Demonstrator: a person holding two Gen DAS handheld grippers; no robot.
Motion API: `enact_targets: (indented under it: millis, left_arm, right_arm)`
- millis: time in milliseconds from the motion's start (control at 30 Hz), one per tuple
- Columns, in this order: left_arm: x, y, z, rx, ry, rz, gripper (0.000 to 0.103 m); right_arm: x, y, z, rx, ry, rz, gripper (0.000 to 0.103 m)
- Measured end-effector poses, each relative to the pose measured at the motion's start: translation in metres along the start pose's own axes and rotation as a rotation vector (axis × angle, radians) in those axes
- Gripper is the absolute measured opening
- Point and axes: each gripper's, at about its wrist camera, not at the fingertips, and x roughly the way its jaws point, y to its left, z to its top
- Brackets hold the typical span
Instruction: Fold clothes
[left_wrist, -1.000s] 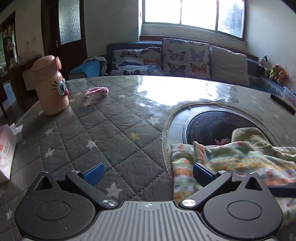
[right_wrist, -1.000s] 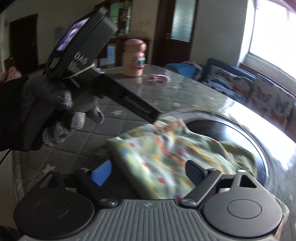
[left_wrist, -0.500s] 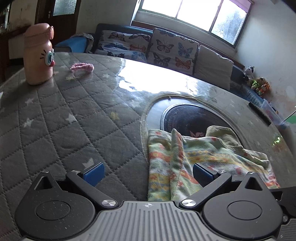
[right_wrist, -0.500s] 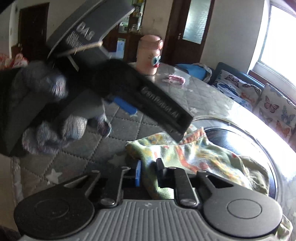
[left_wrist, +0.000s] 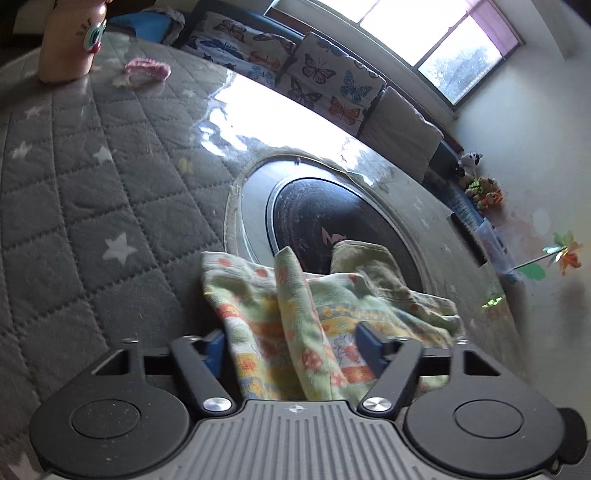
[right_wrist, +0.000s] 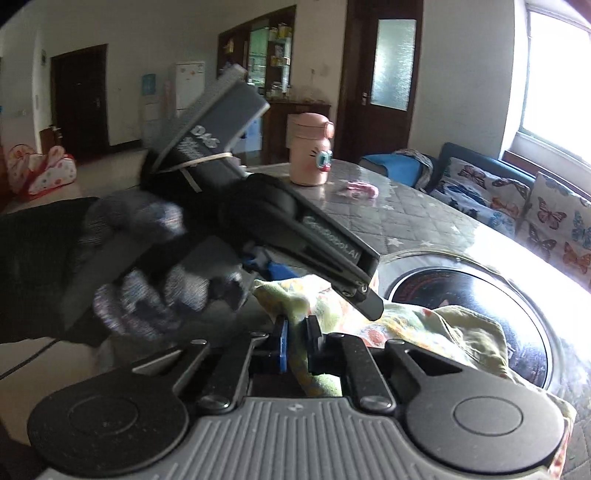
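Note:
A floral green, yellow and orange garment (left_wrist: 295, 302) lies crumpled on the grey quilted table (left_wrist: 92, 184), partly over a round black inset (left_wrist: 332, 214). My left gripper (left_wrist: 291, 350) points down at the garment's near end. Its jaws are closing with a bunched fold between the blue pads, which do not clearly squeeze it. My right gripper (right_wrist: 297, 343) is shut on a raised edge of the same garment (right_wrist: 424, 325). In the right wrist view a gloved hand (right_wrist: 140, 295) holds the left tool just above that edge.
A pink bottle with a cartoon face (left_wrist: 70, 44) and a small pink item (left_wrist: 147, 70) sit at the table's far left. A sofa with butterfly cushions (left_wrist: 325, 81) runs behind the table. Stuffed toys (left_wrist: 480, 184) are at the right.
My right gripper went from open to shut on the garment's edge and lifted it a little. My left gripper tipped down and rolled, and its jaws narrowed around the cloth.

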Motion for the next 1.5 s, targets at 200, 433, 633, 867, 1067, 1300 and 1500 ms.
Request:
enact_targets:
  millis: [200, 433, 633, 867, 1067, 1300, 1500]
  left_arm:
    - [0.000, 0.004, -0.007, -0.007, -0.012, 0.024, 0.022]
    - [-0.002, 0.004, -0.008, 0.006, -0.028, 0.053, 0.016]
    - [-0.001, -0.004, -0.012, 0.057, -0.041, 0.089, 0.016]
    - [0.002, -0.015, -0.015, 0.131, -0.054, 0.130, 0.016]
    - [0.004, -0.019, -0.014, 0.149, -0.055, 0.147, 0.014]
    - [-0.001, -0.037, -0.006, 0.189, -0.081, 0.151, 0.009]
    - [0.003, -0.077, 0.006, 0.269, -0.099, 0.104, 0.008]
  right_arm:
    - [-0.012, -0.005, -0.010, 0.072, -0.001, 0.040, 0.012]
    - [-0.032, -0.041, -0.029, 0.193, 0.002, -0.099, 0.036]
    - [-0.040, -0.098, -0.053, 0.309, 0.040, -0.345, 0.043]
    - [-0.040, -0.165, -0.083, 0.520, 0.054, -0.477, 0.044]
    - [-0.027, -0.182, -0.092, 0.598, 0.052, -0.451, 0.032]
    - [-0.040, -0.174, -0.087, 0.609, 0.008, -0.446, 0.007]
    - [-0.085, -0.167, -0.088, 0.608, -0.084, -0.494, 0.007]
